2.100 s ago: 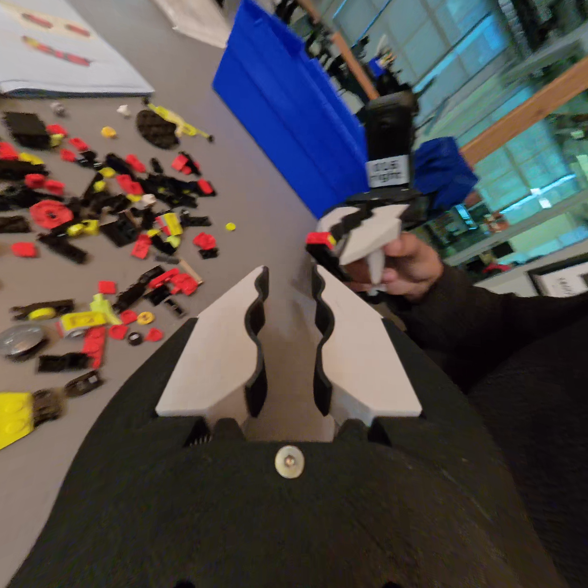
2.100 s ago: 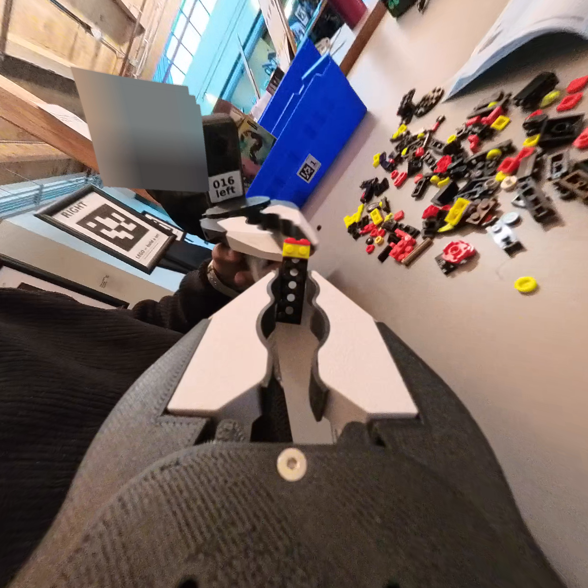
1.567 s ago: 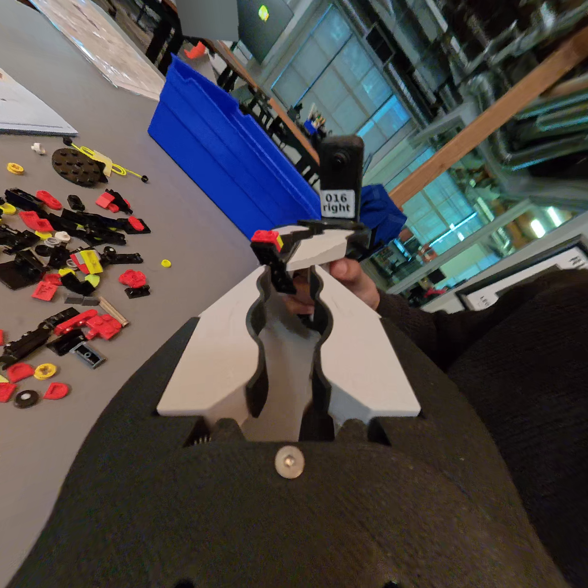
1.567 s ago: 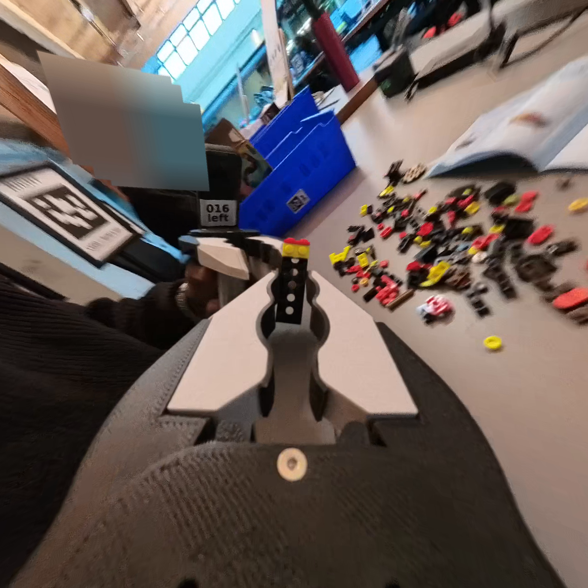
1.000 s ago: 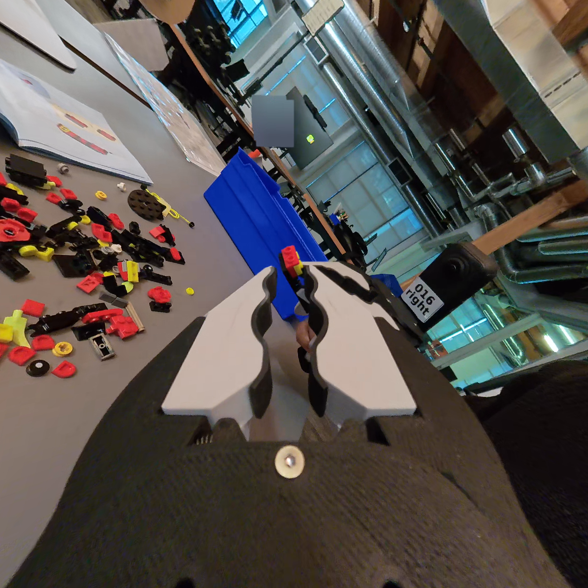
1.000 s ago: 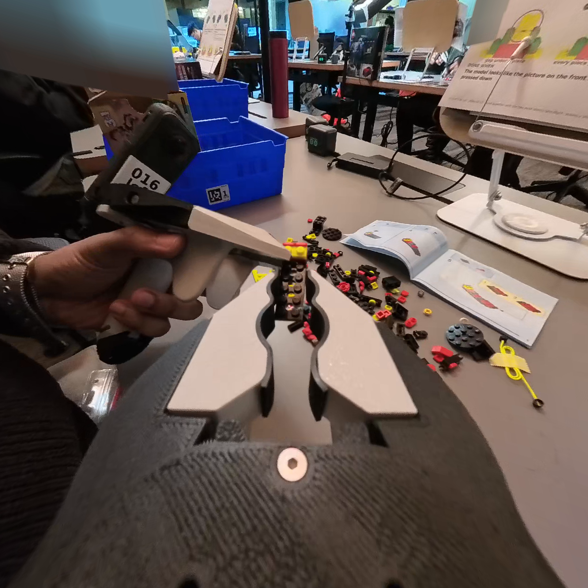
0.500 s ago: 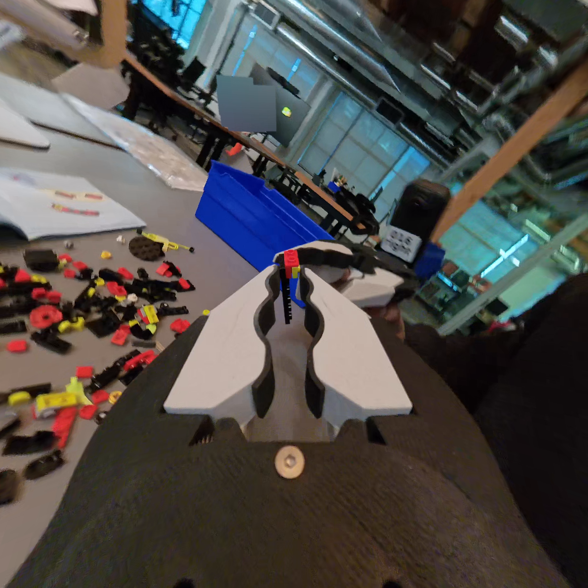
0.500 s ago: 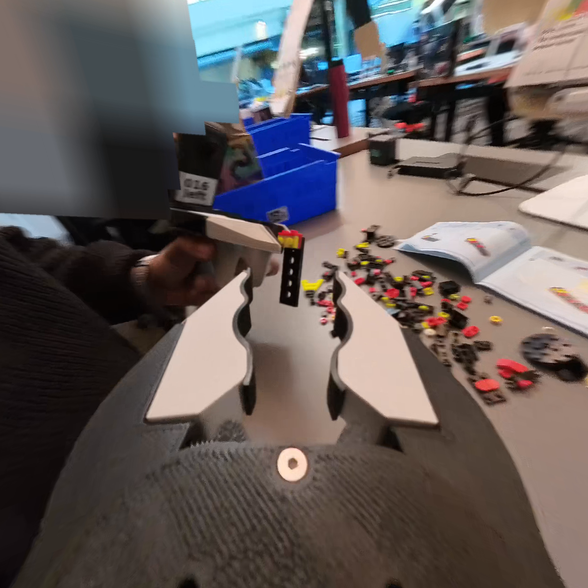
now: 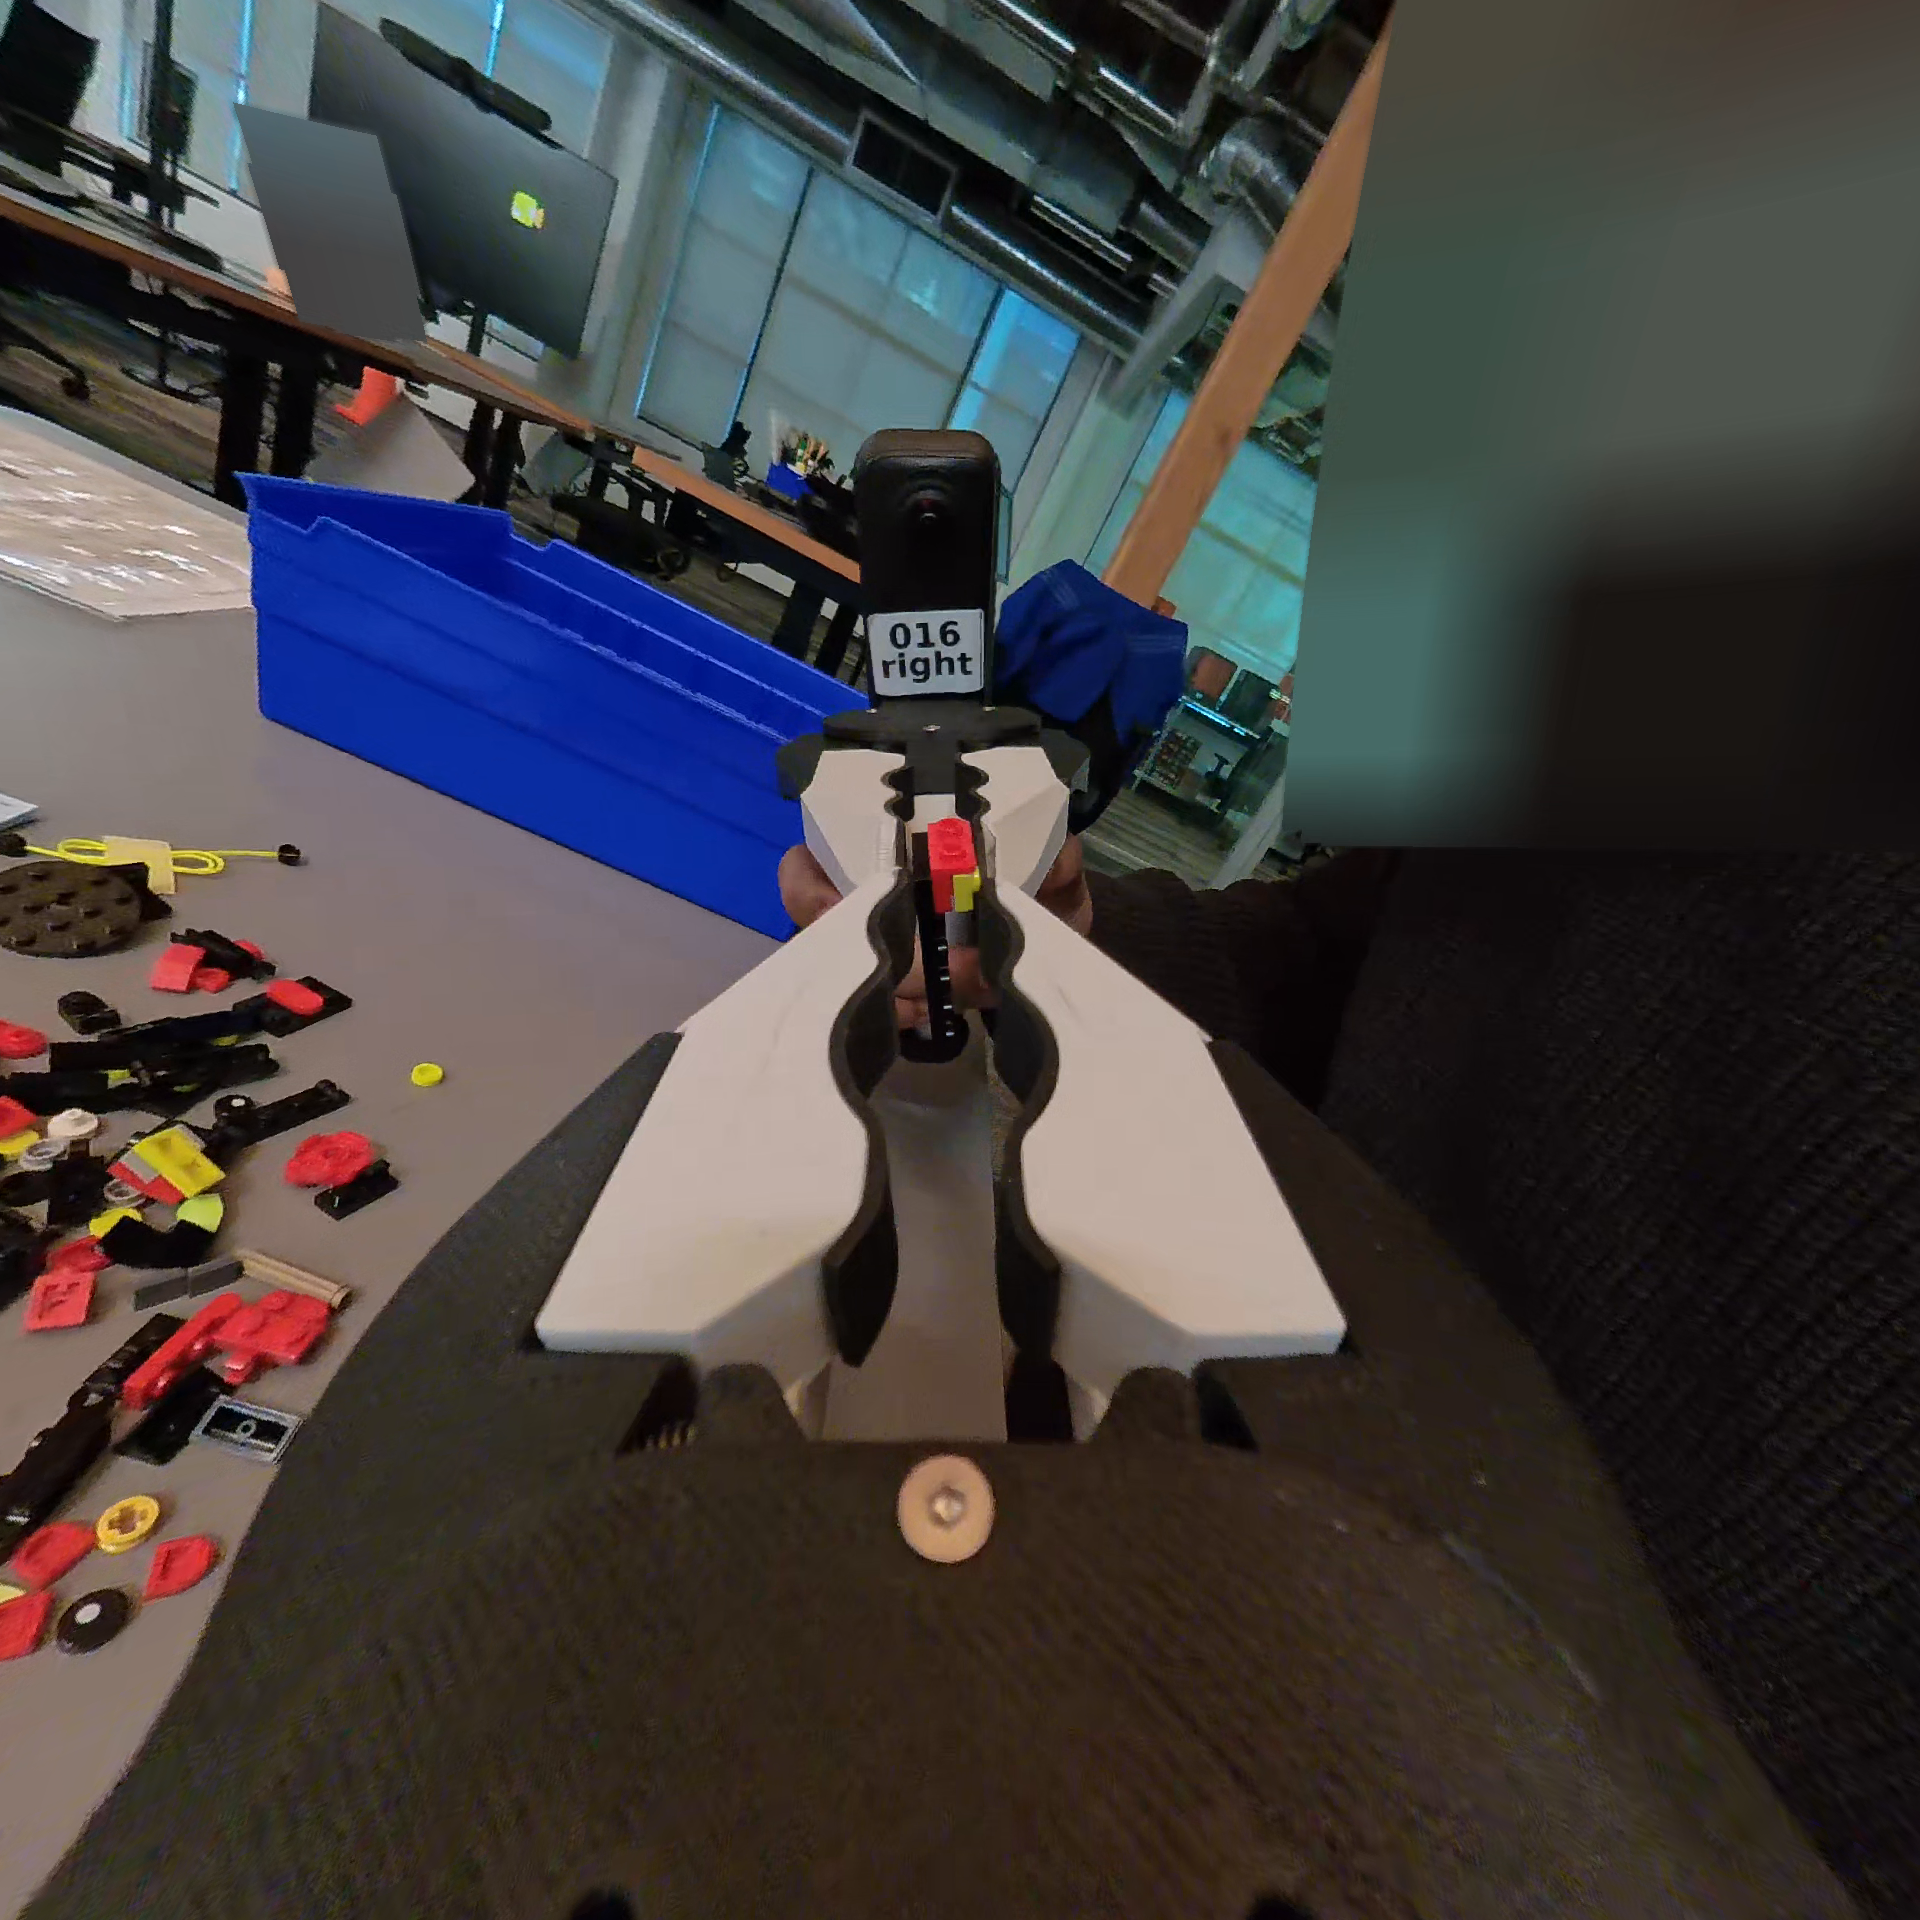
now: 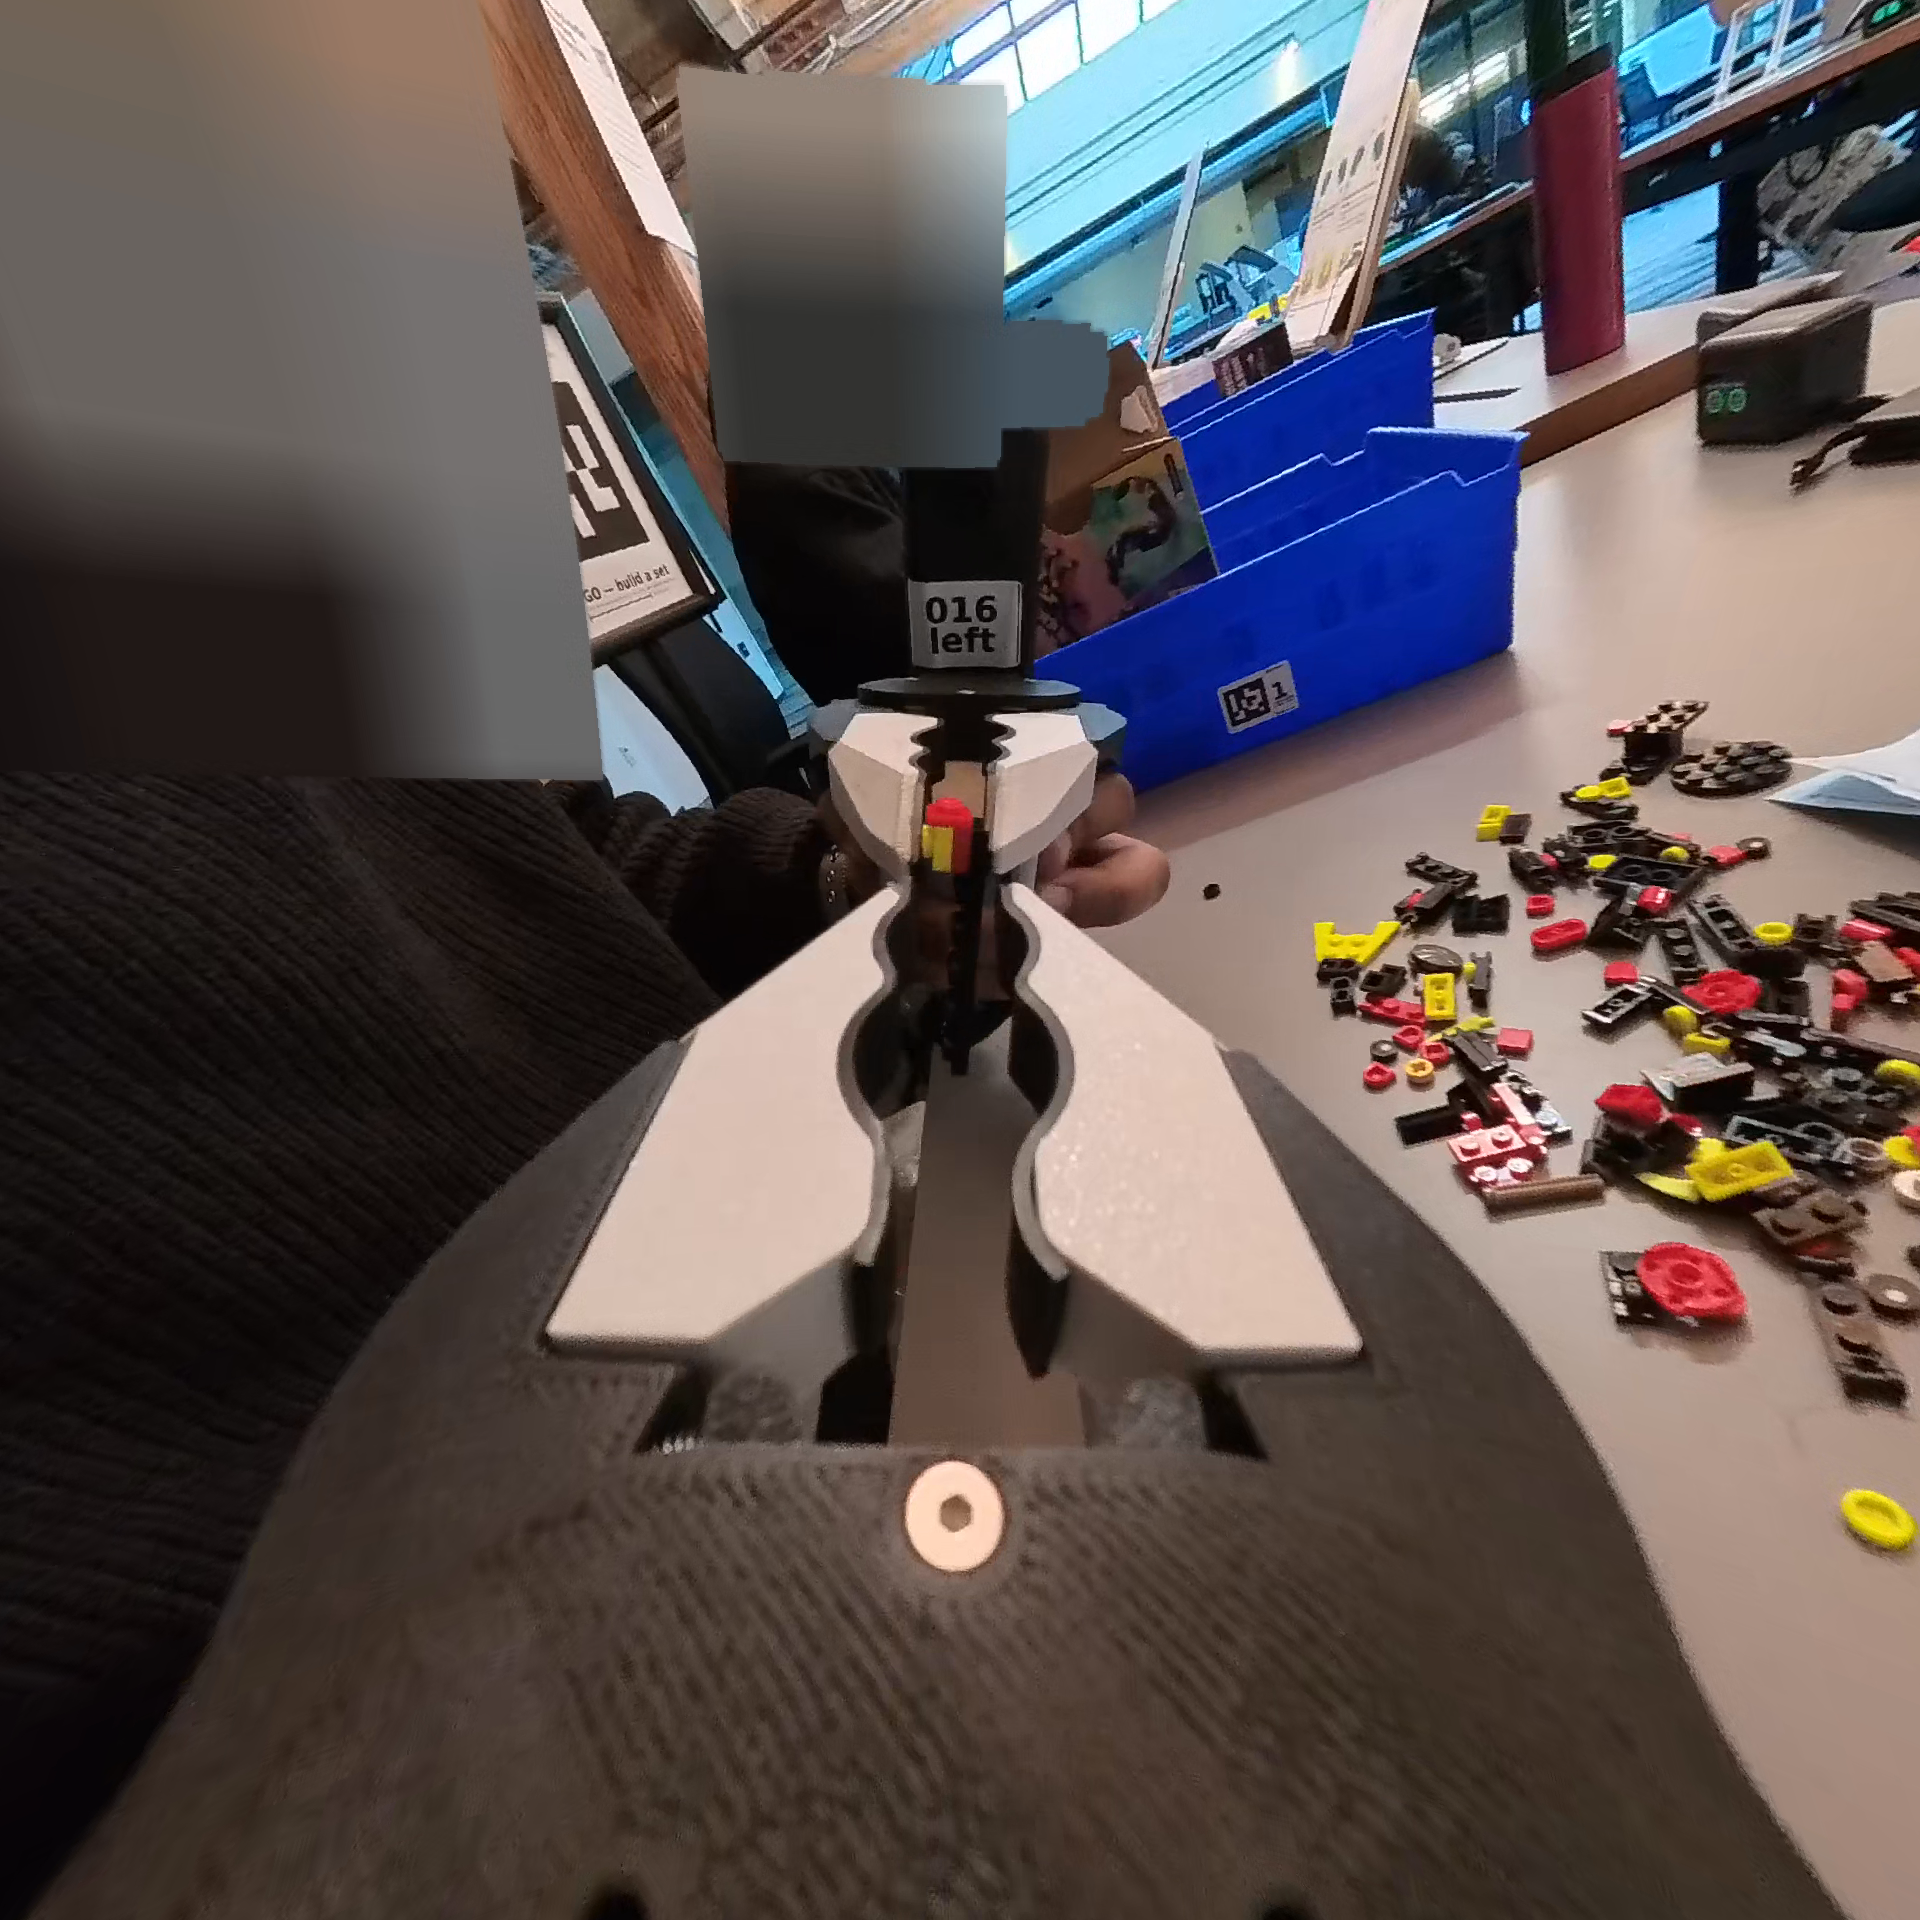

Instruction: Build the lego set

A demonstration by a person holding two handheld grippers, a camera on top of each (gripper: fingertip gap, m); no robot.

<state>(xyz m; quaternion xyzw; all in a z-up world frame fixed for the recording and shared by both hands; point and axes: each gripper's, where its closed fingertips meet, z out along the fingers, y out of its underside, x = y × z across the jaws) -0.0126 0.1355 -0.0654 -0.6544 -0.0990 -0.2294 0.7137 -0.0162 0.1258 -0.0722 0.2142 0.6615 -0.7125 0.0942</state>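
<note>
A small lego assembly (image 9: 951, 852), a thin black beam topped by a red and a yellow piece, is held upright in the air above the near table edge. My left gripper (image 9: 940, 899) and my right gripper (image 10: 954, 896) face each other tip to tip. Both have their jaws closed narrowly on the beam, which I see edge-on in each view. The assembly also shows in the right wrist view (image 10: 948, 831). The opposite gripper shows behind it in each view: the right gripper (image 9: 940, 821) and the left gripper (image 10: 956, 795). A hand holds each one.
Loose red, yellow and black lego pieces (image 9: 156, 1143) (image 10: 1662, 1039) are spread on the grey table (image 9: 468, 935). A blue bin (image 9: 520, 665) (image 10: 1351, 561) stands behind them. A black round plate (image 9: 62, 909) and a yellow ring (image 10: 1875, 1517) lie apart. A black sleeve (image 9: 1558, 1143) is close by. The tips of both grippers are at nearly the same place. The black round plate (image 9: 62, 909) is about 25 centimetres from both grippers' fingertips.
The right gripper let go of the beam as the left closed on it. The right jaws have now closed on it again. Both grippers turned to face each other squarely.
</note>
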